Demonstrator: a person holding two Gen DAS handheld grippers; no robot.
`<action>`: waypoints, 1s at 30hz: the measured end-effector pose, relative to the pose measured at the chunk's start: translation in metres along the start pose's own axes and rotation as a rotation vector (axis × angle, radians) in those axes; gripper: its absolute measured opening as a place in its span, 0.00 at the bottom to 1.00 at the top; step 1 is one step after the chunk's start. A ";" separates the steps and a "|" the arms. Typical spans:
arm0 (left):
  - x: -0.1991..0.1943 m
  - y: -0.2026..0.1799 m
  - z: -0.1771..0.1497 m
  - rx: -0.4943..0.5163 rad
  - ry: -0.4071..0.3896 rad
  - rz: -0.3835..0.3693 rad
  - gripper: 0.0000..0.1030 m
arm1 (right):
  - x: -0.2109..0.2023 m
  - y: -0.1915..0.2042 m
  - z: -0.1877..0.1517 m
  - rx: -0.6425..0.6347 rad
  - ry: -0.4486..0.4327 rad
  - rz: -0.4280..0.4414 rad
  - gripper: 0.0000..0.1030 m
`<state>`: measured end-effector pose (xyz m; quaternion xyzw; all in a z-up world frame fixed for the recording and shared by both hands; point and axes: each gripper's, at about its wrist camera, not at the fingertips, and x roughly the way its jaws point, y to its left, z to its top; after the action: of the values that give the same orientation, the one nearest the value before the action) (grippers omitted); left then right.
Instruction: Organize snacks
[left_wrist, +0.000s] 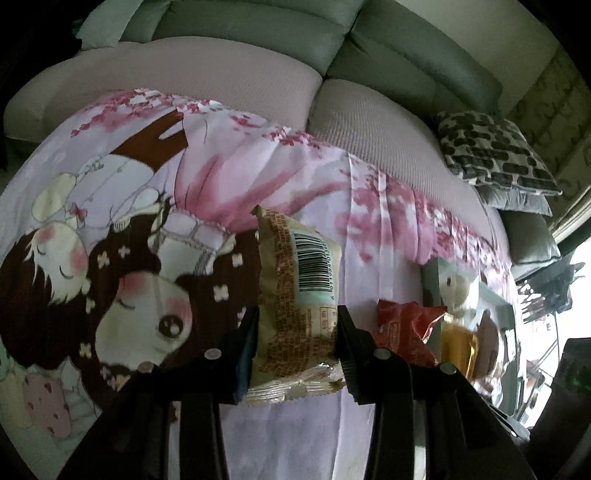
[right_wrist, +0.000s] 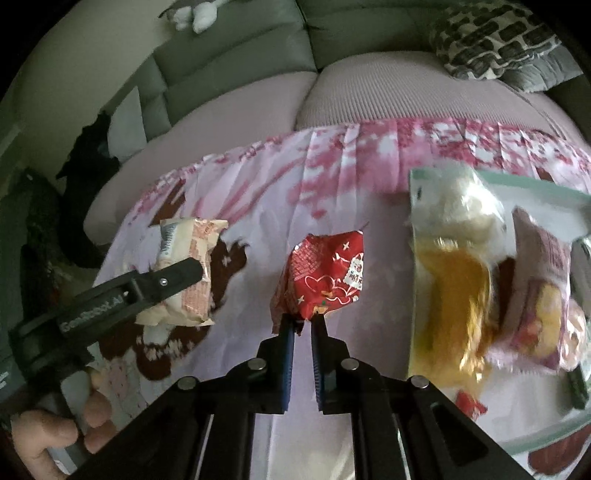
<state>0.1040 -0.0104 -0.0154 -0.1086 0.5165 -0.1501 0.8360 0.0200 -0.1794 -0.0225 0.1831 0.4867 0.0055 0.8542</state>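
Transfer step, both packets lifted above the printed cloth (right_wrist: 258, 192). Left hand-held gripper (left_wrist: 297, 332) clamps a cream packet (left_wrist: 291, 280), barcode outward; right hand-held gripper (right_wrist: 303, 325) pinches a red packet (right_wrist: 325, 273) by its edge. Next: carry to the tray (right_wrist: 546, 184) and release. Gripper lettering and packet print unreadable.

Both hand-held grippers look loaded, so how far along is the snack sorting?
Done: several packets already sit in the pale green tray. In hand: the left hand-held gripper clamps a beige barcoded packet; the right hand-held gripper pinches a red packet. Left: placing both; no loose snacks show on the cloth.
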 end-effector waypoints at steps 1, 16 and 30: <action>0.002 -0.001 -0.002 0.006 0.012 0.005 0.40 | 0.003 -0.002 -0.002 0.007 0.012 -0.008 0.10; 0.011 0.004 -0.004 -0.012 0.032 0.001 0.40 | 0.003 -0.011 -0.005 0.024 0.049 -0.063 0.14; 0.009 0.009 -0.001 -0.038 0.018 -0.014 0.40 | 0.009 -0.011 0.006 0.049 0.035 -0.096 0.57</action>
<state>0.1082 -0.0049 -0.0260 -0.1266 0.5261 -0.1469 0.8281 0.0280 -0.1902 -0.0303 0.1802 0.5100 -0.0443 0.8399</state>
